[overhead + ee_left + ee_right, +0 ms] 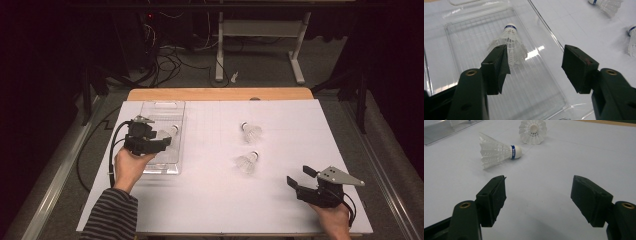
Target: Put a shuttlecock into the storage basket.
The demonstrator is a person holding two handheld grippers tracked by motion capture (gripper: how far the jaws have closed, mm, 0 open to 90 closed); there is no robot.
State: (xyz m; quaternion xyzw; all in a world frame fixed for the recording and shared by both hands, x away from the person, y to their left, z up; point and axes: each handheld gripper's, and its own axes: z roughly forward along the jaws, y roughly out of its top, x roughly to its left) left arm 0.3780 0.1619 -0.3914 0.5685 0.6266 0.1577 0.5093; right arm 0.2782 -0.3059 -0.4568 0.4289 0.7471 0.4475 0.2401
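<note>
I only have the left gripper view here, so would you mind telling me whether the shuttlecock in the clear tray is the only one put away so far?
Observer: Yes. In the high view the clear tray holds one shuttlecock; two more lie on the white table, the farther shuttlecock and the nearer shuttlecock.
Operator: Where is the right gripper?
Observer: The right gripper sits near the table's front right corner, jaws open and empty.
Operator: Is a shuttlecock lined up for it?
Observer: In the right gripper view the nearer shuttlecock lies on its side ahead, left of the gap between the jaws, with its cork toward the right.
</note>
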